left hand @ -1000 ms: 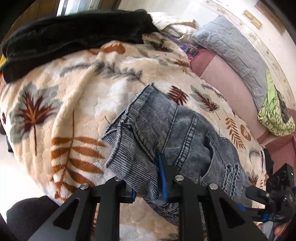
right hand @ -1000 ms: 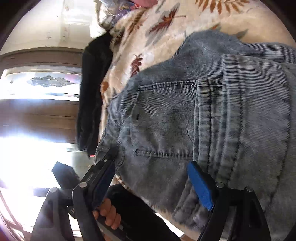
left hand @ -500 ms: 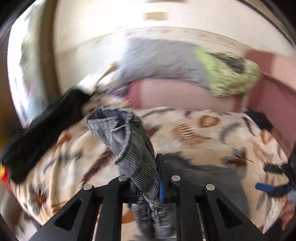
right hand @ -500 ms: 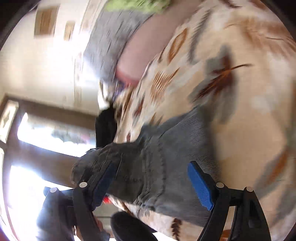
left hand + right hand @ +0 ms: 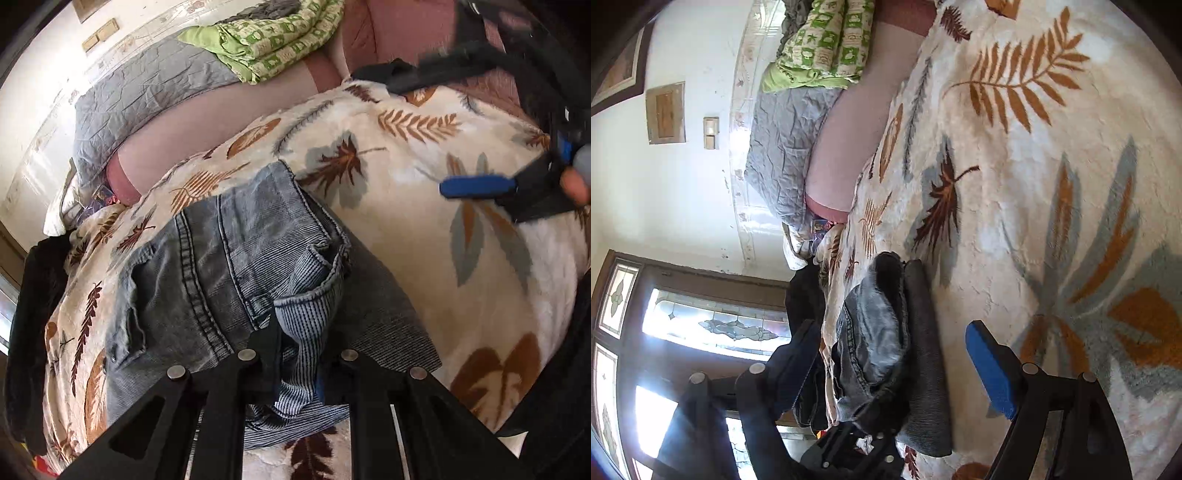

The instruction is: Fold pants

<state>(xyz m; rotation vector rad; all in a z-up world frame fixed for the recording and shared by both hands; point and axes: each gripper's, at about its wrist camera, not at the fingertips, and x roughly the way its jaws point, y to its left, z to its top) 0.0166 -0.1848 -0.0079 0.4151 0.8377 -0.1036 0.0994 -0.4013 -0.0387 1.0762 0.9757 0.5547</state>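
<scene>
Left wrist view: left gripper (image 5: 295, 354) clamped on a fold of ribbed blue-grey denim, jaws just closing further with the cloth between them. Jeans (image 5: 229, 273) bunched in a loose heap on a plush cream blanket (image 5: 424, 258) printed with rust, brown and grey leaves; heavy double seams, a gaping pocket edge, a darker finer-ribbed panel spread flat at the right side. Off to the right, well apart from the jeans, right gripper (image 5: 517, 173) with a blue pad, blurred, a hand (image 5: 574, 182) behind it. Black garment (image 5: 33, 332) along the blanket's left edge. Beyond: pink sheet (image 5: 207, 122), quilted grey pillow (image 5: 147, 92), green patterned cloth (image 5: 273, 40), pale wall. Right wrist view: right gripper (image 5: 886, 362) wide open, gripping nothing, blue pad on one finger (image 5: 991, 369), above the fleecy blanket (image 5: 1034, 184). Jeans (image 5: 882, 350) seen edge-on between the fingers but untouched, piled in folds near the blanket's edge. Behind: grey pillow (image 5: 783, 155), green cloth (image 5: 827, 40), leaded glass window (image 5: 716, 325) in a dark wooden frame, white wall.
</scene>
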